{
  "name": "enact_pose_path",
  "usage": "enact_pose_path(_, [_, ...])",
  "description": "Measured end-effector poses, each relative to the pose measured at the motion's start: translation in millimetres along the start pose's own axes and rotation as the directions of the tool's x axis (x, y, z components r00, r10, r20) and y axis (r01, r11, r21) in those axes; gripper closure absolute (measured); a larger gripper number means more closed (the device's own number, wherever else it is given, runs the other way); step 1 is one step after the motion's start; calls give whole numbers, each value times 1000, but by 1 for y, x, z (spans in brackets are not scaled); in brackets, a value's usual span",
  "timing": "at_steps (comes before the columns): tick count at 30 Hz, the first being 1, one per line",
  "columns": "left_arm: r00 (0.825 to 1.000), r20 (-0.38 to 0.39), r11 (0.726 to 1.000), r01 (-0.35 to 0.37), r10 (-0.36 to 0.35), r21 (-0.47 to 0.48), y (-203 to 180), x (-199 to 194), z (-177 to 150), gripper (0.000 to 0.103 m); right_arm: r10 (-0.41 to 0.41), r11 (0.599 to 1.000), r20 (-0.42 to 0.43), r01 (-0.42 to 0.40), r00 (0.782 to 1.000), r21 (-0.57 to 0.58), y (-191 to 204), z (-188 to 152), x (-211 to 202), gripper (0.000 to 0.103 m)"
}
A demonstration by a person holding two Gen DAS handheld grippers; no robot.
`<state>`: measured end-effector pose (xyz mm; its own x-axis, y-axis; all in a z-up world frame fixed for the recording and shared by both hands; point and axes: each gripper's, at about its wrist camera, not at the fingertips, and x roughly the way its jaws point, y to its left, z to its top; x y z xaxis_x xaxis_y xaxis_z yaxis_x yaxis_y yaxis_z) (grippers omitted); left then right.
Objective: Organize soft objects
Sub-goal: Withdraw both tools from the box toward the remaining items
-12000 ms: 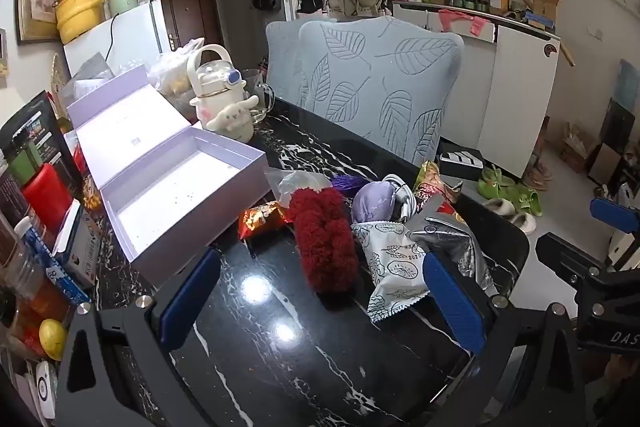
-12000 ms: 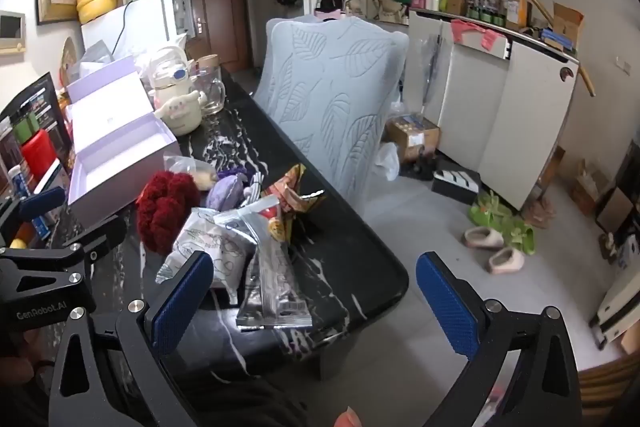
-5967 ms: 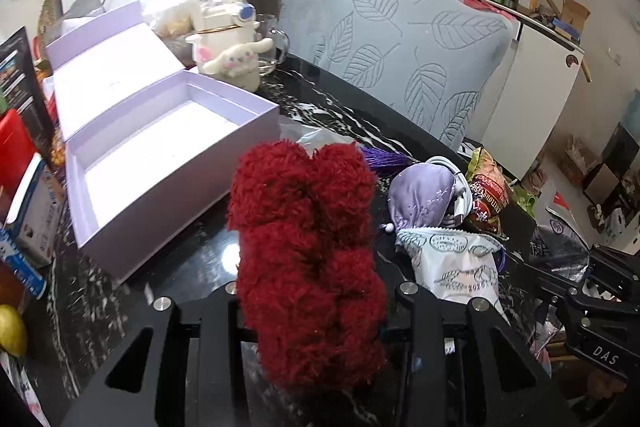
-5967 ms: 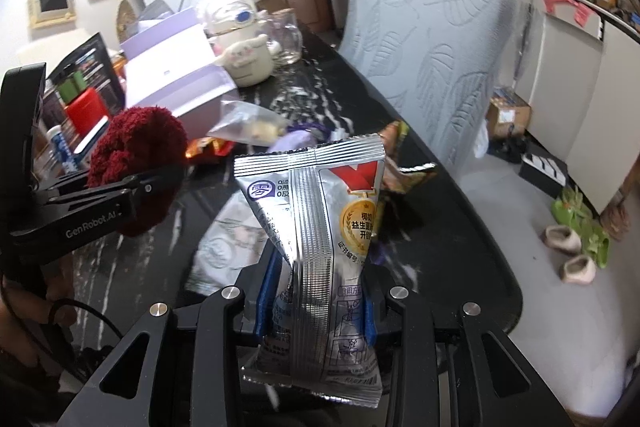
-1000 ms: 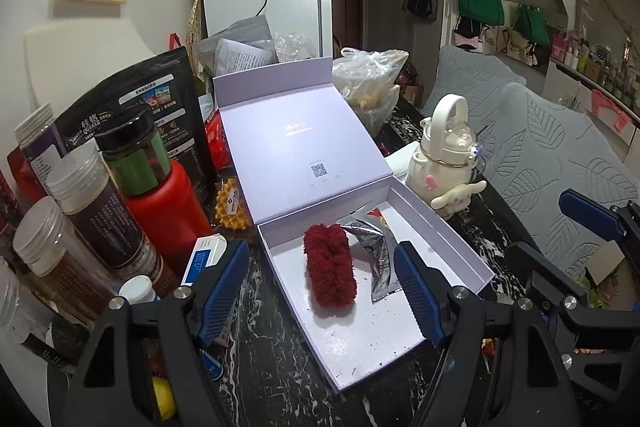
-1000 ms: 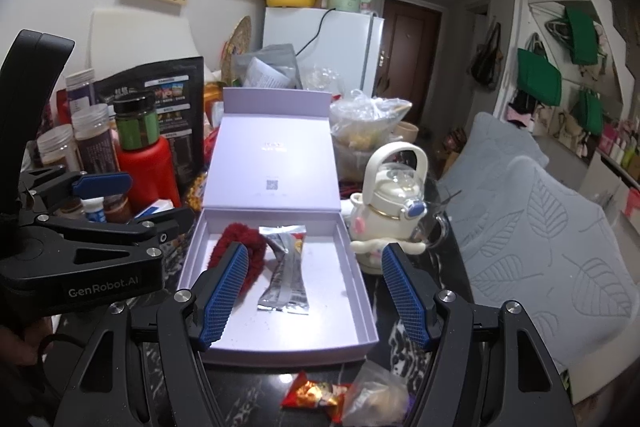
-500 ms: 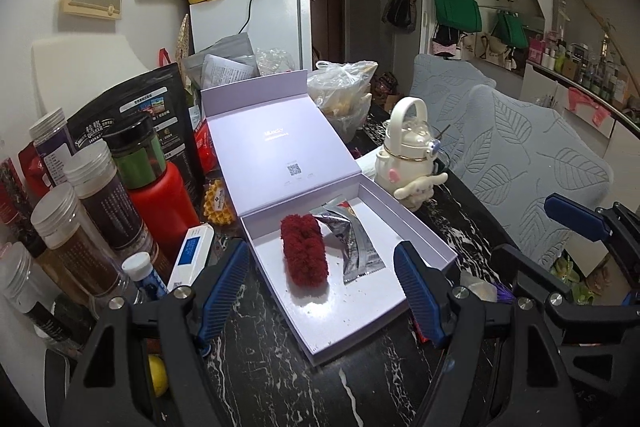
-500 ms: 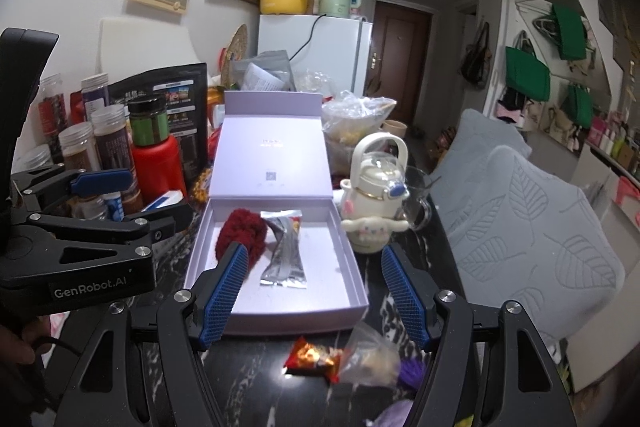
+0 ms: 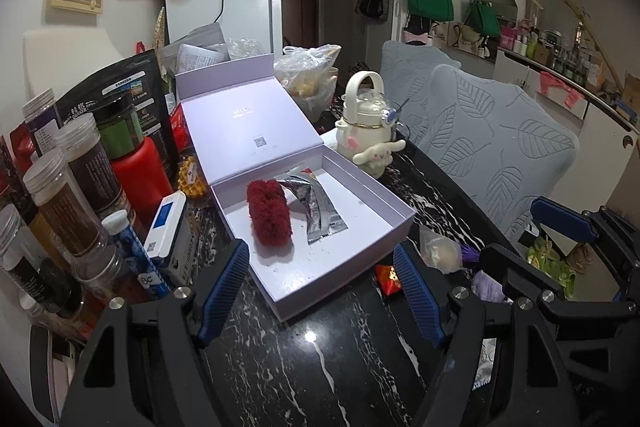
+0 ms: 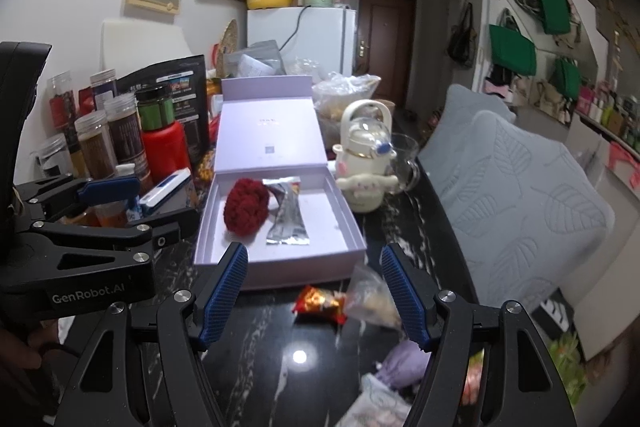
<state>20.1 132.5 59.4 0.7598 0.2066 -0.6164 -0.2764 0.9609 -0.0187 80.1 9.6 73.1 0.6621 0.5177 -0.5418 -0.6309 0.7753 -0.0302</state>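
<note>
Both grippers empty above the black marble table (image 9: 280, 367).

In the lilac box (image 9: 384, 203), the red fuzzy roll (image 9: 269, 213) lies left, touching the silver pouch (image 9: 320, 211). Left gripper (image 9: 320, 295) and right gripper (image 10: 314, 291) hang with fingers spread, near a red snack packet (image 10: 320, 301) and clear bag (image 10: 370, 297).

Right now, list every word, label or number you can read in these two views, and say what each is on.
"GenRobot.AI": white lettering on the black body of the left gripper, seen in the right wrist view.
Purple box lid: small print and a QR code, too small to read.
Black pouch, jar labels, blue-and-white carton, silver packet: printed, unreadable.
</note>
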Motion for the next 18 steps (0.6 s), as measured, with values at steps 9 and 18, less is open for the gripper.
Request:
enact_pose_path(9, [998, -4, 998, 61, -61, 25, -12, -11, -23, 28, -36, 997, -28, 37, 999, 69, -3, -26, -20, 33])
enact_pose_path(18, [992, -20, 990, 127, -125, 68, -28, -17, -39, 28, -50, 990, -78, 60, 996, 125, -12, -58, -35, 33])
